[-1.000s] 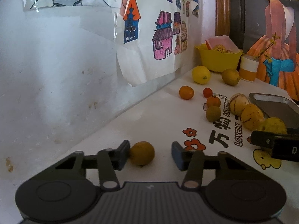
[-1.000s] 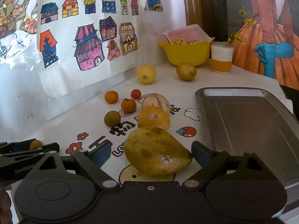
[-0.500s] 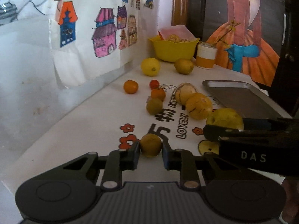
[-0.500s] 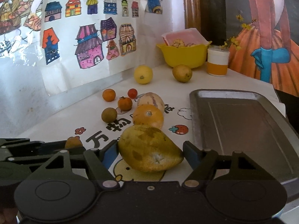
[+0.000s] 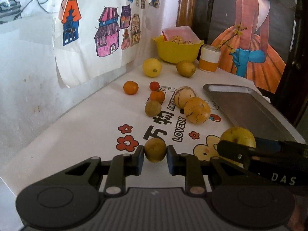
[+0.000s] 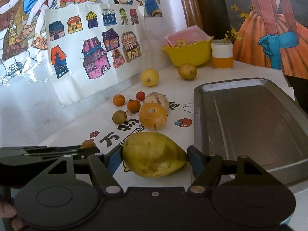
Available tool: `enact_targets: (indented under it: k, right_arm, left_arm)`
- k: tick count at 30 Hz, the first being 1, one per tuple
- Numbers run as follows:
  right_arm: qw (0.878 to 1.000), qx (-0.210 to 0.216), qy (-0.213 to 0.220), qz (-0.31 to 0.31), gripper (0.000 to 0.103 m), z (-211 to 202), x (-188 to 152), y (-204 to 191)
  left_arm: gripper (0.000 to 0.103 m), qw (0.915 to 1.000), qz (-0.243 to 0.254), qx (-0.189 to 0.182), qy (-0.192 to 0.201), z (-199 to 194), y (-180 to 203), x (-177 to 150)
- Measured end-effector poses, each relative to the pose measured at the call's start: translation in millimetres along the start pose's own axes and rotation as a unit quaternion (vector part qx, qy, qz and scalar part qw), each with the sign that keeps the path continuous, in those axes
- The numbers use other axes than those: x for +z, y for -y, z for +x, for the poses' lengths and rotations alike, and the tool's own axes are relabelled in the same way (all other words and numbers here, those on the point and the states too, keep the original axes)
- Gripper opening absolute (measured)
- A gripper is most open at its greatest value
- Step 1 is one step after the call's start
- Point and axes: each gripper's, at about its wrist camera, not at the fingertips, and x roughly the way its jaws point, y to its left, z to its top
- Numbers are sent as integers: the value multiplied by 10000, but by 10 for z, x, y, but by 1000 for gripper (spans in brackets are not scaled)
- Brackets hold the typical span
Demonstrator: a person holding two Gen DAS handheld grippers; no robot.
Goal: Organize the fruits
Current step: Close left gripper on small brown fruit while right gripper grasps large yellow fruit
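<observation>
Clamping both at once, your left gripper [image 5: 155, 153] pinches the small brown fruit [image 5: 155, 149] while your right gripper [image 6: 155, 156] squeezes the yellow-green mango [image 6: 154, 155]. Both sit just beside the metal tray [image 6: 250, 119], probably so each can go straight in.

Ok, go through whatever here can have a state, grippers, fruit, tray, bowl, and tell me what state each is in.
Left gripper: shut on the small brown fruit.
Right gripper: shut on the pear.
Tray: empty, flat on the table.
Yellow bowl: upright, holds striped fruit.
Cup: upright.
Lemon: loose on the table, ungripped.
</observation>
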Motion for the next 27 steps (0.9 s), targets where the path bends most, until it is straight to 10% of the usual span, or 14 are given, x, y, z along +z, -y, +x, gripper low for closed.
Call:
enact_targets:
  k: [27]
  right_arm:
    - [9972,-350,-471,-468,54,174,-15,-68]
  left_arm:
    - [27,9996,-169,-216,-77,23,-7,-2]
